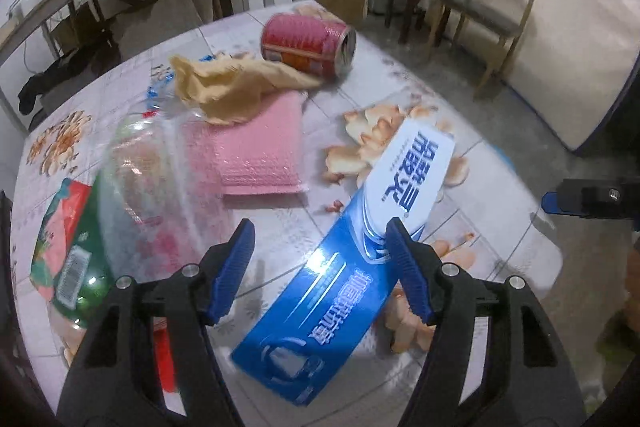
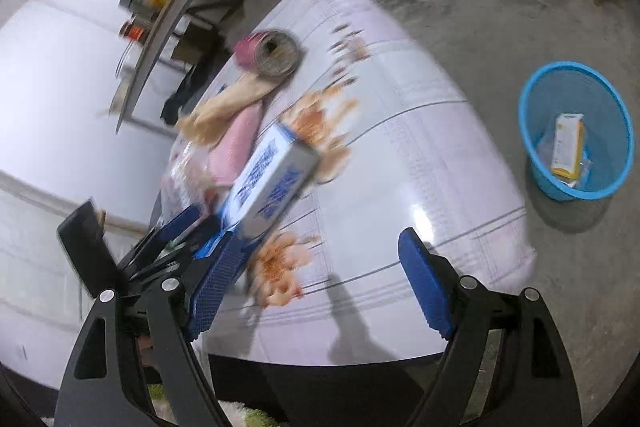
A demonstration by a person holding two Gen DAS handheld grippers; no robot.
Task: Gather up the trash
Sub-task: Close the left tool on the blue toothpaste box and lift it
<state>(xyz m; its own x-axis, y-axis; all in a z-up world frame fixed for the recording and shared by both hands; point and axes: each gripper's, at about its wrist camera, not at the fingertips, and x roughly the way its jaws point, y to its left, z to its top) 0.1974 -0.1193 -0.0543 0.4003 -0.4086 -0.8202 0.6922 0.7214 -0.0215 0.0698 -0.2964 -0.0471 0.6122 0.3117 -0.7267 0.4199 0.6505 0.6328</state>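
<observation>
Now the left gripper is hovering, jaws spread, over the blue box; closing on it comes next, I judge.

One blue toothpaste box, one red can on its side, one pink bubble mailer, one crumpled tan paper, one clear plastic bottle, one green packet, one blue basket holding one yellow-and-white carton, two chairs
</observation>
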